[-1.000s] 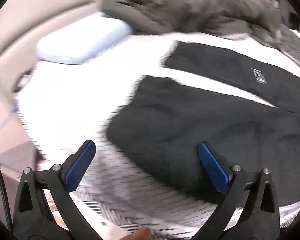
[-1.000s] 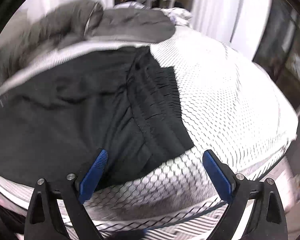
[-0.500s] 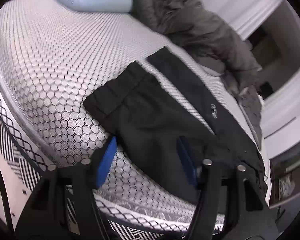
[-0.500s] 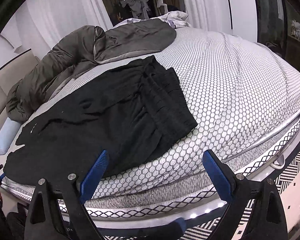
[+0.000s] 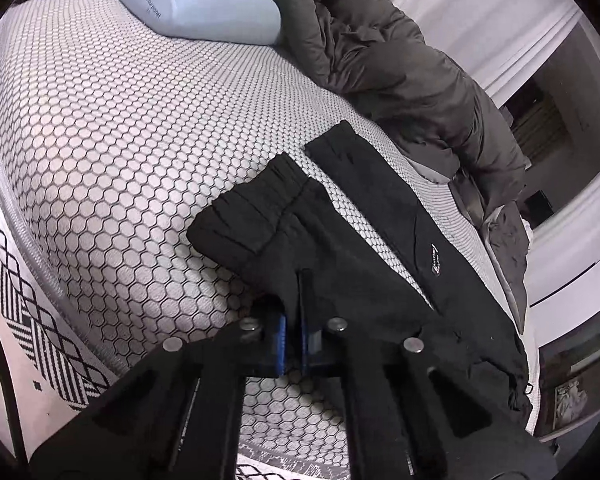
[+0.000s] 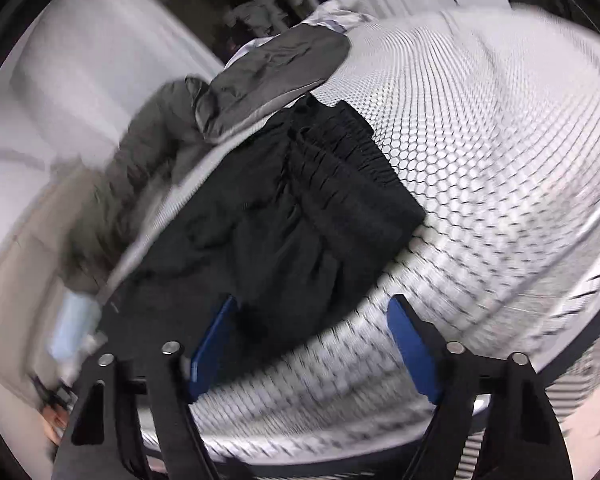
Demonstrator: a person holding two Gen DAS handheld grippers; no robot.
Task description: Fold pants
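Left claw (image 5: 294, 312): pressed together on the near edge of the black pants (image 5: 340, 248), low in its own view at 6 o'clock.
Right claw (image 6: 312, 344): blue pads apart and closing; the pants' edge lies between them, against the left pad, untouched by the right.
Pants: spread flat on the bed (image 5: 100, 140), cuffs toward 11 o'clock in the left view.
Pillow (image 5: 204, 4): pale blue, at 11 o'clock.
Gray duvet (image 5: 400, 64): bunched beyond the pants, 1 o'clock.
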